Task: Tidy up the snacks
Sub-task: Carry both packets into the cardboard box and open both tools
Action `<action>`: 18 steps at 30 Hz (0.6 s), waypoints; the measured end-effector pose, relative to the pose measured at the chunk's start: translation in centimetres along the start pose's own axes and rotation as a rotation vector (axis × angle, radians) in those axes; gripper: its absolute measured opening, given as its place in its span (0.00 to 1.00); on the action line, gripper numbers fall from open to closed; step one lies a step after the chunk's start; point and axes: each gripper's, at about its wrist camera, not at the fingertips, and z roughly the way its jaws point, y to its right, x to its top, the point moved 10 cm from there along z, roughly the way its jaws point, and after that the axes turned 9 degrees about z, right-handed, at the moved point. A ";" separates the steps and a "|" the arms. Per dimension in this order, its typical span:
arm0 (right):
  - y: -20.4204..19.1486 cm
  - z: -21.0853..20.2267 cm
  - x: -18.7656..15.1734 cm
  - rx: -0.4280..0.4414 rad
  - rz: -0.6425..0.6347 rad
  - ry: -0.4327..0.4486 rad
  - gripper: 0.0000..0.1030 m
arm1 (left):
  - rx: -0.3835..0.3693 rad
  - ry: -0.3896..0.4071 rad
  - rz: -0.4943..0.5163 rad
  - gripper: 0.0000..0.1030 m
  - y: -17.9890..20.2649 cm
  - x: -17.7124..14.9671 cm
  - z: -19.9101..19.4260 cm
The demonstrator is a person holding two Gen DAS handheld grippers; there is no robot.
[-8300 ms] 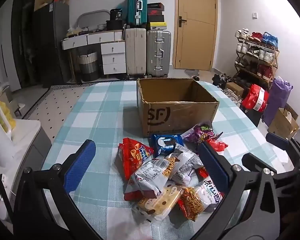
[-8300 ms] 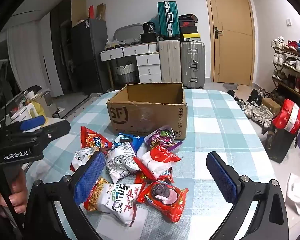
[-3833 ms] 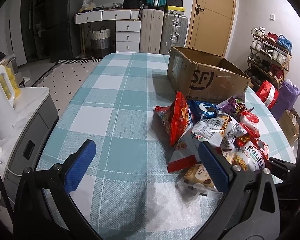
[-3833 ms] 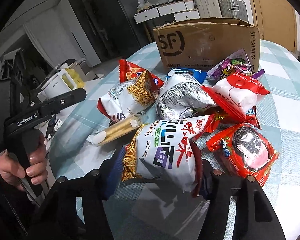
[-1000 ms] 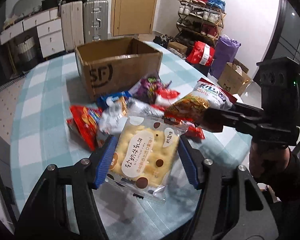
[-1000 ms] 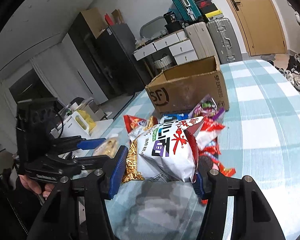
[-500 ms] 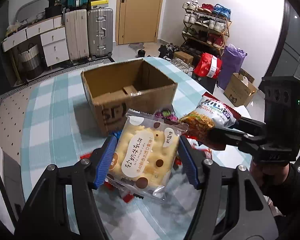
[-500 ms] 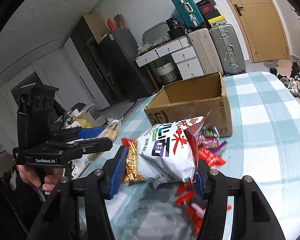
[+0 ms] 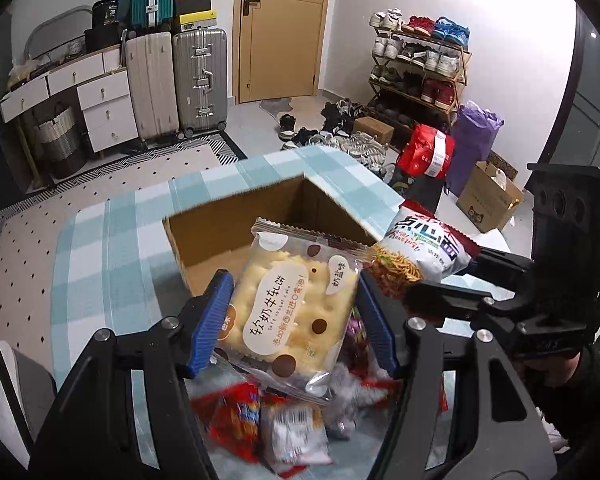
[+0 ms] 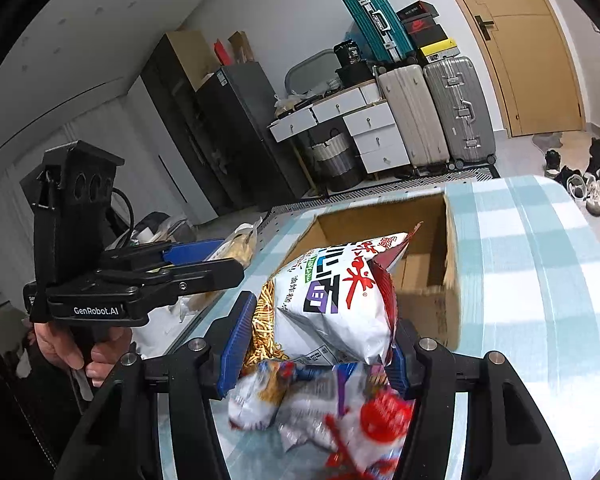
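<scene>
Since the earlier frames both my grippers have lifted off the pile and come forward, so the cardboard box (image 9: 236,236) now sits right under what I carry, its open mouth facing up. My left gripper (image 9: 296,320) is clamped on the cracker packet (image 9: 292,308), blue pads pressing its two sides. My right gripper (image 10: 320,344) is clamped on the noodle snack bag (image 10: 336,292), which hangs just in front of the box (image 10: 428,312) opening. The remaining snacks (image 9: 276,420) lie blurred on the checked tablecloth (image 9: 100,280) below my jaws, on the near side of the box. I judge the carry is nearly done: next comes releasing both packets into the box, then returning for the rest.
</scene>
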 end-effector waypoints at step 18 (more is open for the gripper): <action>3.2 7.0 5.2 -0.048 0.016 -0.042 0.56 | -0.025 -0.052 -0.017 0.59 -5.5 4.7 10.6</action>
